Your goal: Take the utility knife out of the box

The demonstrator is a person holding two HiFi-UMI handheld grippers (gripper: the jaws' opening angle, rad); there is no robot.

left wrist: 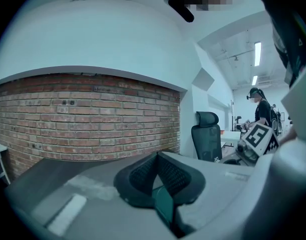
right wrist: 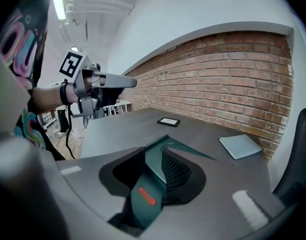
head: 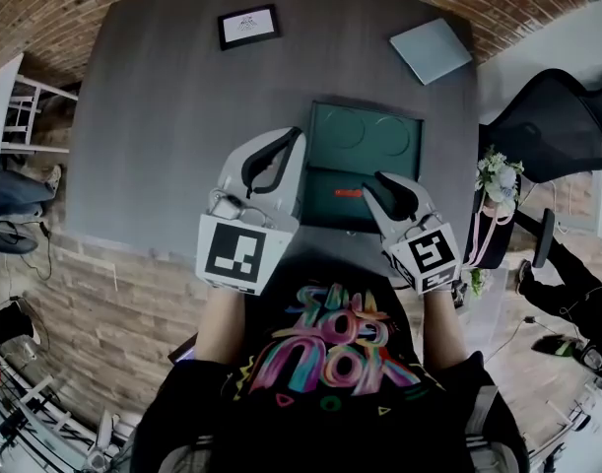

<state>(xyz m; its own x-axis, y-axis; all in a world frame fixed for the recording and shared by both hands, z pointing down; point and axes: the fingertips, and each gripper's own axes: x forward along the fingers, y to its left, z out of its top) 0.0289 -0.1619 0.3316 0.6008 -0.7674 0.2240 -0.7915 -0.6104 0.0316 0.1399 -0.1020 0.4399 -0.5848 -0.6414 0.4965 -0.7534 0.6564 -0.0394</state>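
Observation:
A dark green box [head: 325,178] lies open on the grey table [head: 163,116], its lid [head: 365,136] folded back toward the far side. Inside it rests the red utility knife [head: 348,193]. My right gripper [head: 389,183] hovers over the box's right part, just right of the knife, open and holding nothing. In the right gripper view the knife [right wrist: 147,196] and the box floor [right wrist: 151,170] show through the gap of the right gripper [right wrist: 154,151]. My left gripper [head: 293,138] stays at the box's left edge, raised, tips together and empty; the left gripper [left wrist: 158,159] points level toward the brick wall.
A black-framed card [head: 248,26] and a pale blue notebook [head: 431,49] lie at the far side of the table. A black office chair [head: 557,126] and a bunch of flowers [head: 498,177] stand off the table's right edge. The near edge is right under my arms.

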